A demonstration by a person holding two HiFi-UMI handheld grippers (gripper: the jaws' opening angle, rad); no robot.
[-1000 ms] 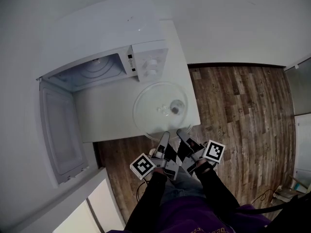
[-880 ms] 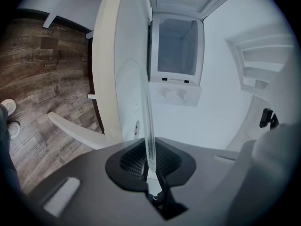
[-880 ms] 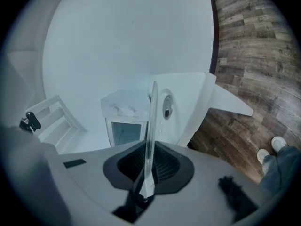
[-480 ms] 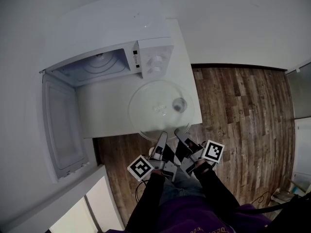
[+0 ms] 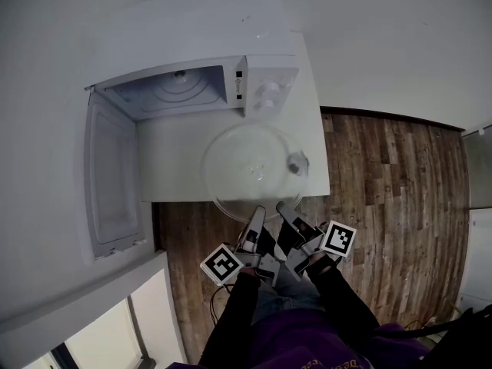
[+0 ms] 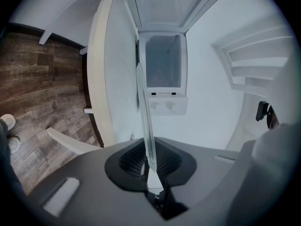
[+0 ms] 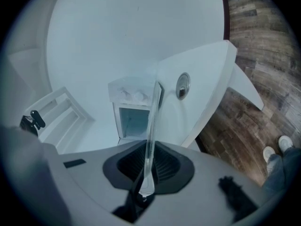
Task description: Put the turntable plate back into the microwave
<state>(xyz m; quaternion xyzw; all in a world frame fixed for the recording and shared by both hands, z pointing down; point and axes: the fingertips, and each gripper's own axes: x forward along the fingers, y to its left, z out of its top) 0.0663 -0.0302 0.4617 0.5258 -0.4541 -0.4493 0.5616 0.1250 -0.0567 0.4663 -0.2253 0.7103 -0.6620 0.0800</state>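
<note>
The clear glass turntable plate (image 5: 254, 171) hangs level over the white table (image 5: 169, 164), in front of the open white microwave (image 5: 265, 87). My left gripper (image 5: 257, 212) is shut on the plate's near rim, and my right gripper (image 5: 286, 210) is shut on the same rim just beside it. In the left gripper view the plate (image 6: 145, 117) shows edge-on, running from the left gripper (image 6: 150, 161) towards the microwave cavity (image 6: 163, 67). The right gripper view shows the plate's rim (image 7: 153, 121) clamped in the right gripper (image 7: 146, 173).
The microwave door (image 5: 115, 183) swings out wide to the left of the table. A small round metal piece (image 5: 296, 162) lies on the table under the plate's right edge. Wooden floor (image 5: 384, 198) lies right of the table, and a white cabinet (image 5: 92, 314) stands at lower left.
Both grippers have lifted the plate and carried it left, towards the microwave opening. The round metal piece now shows under the plate's right edge instead of near its middle.
</note>
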